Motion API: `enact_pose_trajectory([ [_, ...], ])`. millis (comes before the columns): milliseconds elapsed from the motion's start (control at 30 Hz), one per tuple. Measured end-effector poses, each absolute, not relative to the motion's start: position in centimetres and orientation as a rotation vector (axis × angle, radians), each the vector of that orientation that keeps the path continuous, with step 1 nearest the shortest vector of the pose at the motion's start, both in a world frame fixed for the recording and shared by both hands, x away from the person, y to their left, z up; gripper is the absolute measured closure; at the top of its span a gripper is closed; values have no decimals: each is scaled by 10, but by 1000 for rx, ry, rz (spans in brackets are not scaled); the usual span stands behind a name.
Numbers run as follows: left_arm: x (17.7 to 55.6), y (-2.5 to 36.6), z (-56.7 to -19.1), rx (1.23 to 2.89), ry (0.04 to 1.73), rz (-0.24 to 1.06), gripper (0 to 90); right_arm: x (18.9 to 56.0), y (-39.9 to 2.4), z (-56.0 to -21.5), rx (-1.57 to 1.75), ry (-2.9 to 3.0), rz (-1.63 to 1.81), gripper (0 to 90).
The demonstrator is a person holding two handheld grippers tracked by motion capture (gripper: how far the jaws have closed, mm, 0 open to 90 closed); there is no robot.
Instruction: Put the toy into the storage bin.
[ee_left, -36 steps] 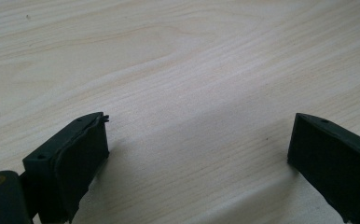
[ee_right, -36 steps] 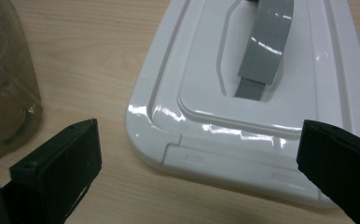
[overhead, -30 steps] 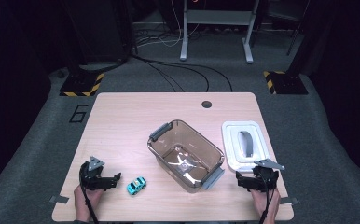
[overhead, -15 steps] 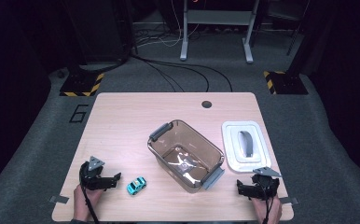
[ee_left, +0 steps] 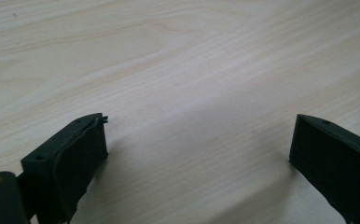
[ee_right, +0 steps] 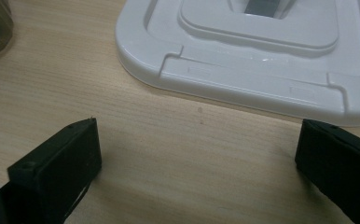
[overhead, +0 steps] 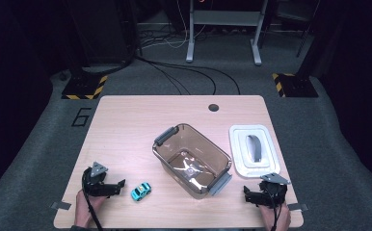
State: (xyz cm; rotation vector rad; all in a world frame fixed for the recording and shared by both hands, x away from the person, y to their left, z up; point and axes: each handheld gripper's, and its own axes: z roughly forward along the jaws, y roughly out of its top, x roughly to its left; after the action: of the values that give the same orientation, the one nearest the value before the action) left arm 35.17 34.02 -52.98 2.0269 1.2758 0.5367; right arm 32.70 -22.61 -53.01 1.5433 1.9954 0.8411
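Resting low at the near left corner of the counter, left gripper, jaws spread wide over bare wood in its own view, nothing between them; placed as it was a second ago, pointed toward the toy car. Just beside its tips, apart from them: one small turquoise toy car, lying on the wood, untouched. Further right, mid-counter: one clear brownish storage bin with grey latches at two ends, open on top, nothing inside but glare as far as can be told. Right again: one white lid with a grey handle, flat on the counter beside the bin, well apart from the car. At the near right corner: right gripper, jaws likewise spread and holding nothing, drawn back toward the near edge and lowered since a second ago, the lid's near rim now just ahead of its tips.

Reads as both grippers settled at ready, no grasp yet begun; likely car into bin first, lid on after.

Count: two grippers, one car, one bin, one lid.
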Motion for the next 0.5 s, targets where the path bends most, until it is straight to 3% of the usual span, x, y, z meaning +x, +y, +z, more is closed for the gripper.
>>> enact_pose_trajectory([
  [500,331,325,-501,1943,1134,519,0,327,-226,-530,1542,1995,842,0],
])
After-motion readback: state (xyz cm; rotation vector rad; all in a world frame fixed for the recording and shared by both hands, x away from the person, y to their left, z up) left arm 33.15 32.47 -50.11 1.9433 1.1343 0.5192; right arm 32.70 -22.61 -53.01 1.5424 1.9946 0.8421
